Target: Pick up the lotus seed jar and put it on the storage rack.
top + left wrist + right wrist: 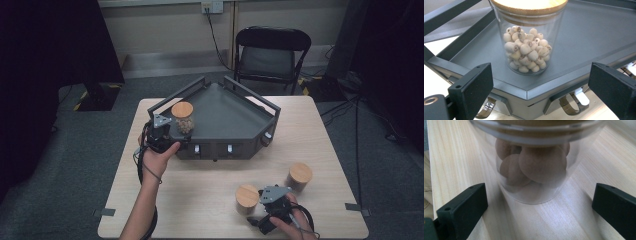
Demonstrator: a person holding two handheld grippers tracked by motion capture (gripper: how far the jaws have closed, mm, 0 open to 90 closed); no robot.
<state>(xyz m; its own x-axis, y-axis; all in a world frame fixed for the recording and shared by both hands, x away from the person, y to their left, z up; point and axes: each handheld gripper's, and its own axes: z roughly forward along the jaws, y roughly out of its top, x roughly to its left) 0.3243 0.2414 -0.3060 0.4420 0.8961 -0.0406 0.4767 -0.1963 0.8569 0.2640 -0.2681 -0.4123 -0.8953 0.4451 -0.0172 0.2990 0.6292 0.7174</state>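
Standing upright on the tray [235, 117], lid up, the seed jar [527, 47], left gripper [541, 85] fingers released, right gripper [540, 207] fingers released

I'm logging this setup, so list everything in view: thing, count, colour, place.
Jar of pale round seeds: one, clear glass with wooden lid, standing on the tray's near left part.
Jars on the table: two, clear with wooden lids; one just left of the right gripper, one farther right.
Tray: one, dark grey, railed, mid-table.
Table: one, light wood.
Folding chair: one, black, behind the table.
Left gripper: black, jaws open, facing the seed jar from the tray's edge.
Right gripper: black, jaws open either side of a jar of brown balls.
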